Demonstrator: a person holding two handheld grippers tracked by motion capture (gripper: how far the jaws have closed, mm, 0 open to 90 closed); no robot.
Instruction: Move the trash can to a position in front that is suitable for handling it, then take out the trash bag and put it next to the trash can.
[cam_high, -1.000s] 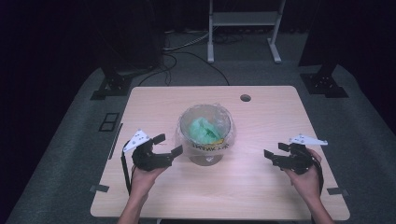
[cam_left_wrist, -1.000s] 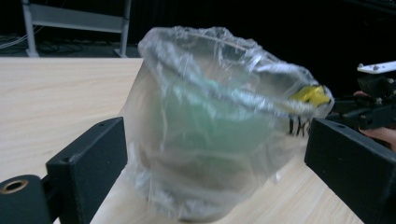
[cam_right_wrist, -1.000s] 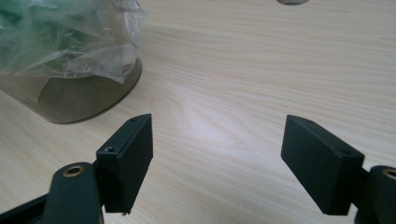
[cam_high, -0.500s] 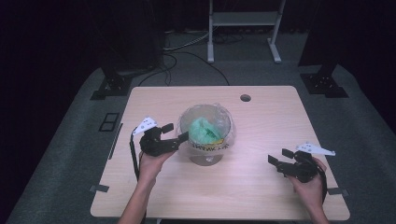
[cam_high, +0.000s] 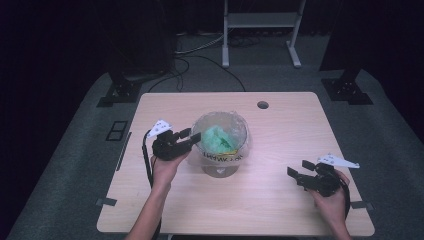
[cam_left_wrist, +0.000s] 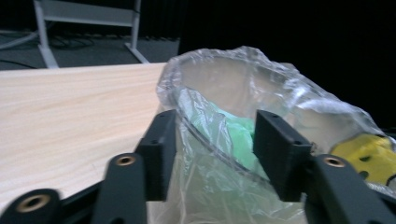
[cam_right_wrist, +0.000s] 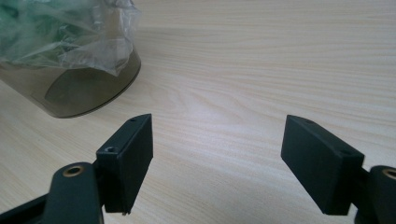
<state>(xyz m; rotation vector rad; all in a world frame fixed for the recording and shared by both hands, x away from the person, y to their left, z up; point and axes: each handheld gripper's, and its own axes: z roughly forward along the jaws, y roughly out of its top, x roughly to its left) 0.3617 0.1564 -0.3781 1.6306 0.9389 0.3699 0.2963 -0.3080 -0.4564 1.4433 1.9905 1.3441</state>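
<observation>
Left gripper (cam_high: 192, 136) moved in from the bench's left; its jaws have just been closing astride the clear plastic-lined bowl's (cam_high: 221, 145) rim at bench centre, pads not yet pressing. Rim grab looks imminent. Right gripper (cam_high: 298, 173) spread, idle.

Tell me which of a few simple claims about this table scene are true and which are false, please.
1. The left gripper has its jaws on either side of the plastic bag's rim. True; the jaws have just been closing, and I cannot tell whether the pads press it yet.
2. The right gripper holds the bag. False: its jaws stand open over bare table, nothing between them.
3. The bag lines a round clear container with something green inside. True.
4. The container lies tipped on its side. False: it stands upright.
5. The table has a small round hole near its far edge. True.
</observation>
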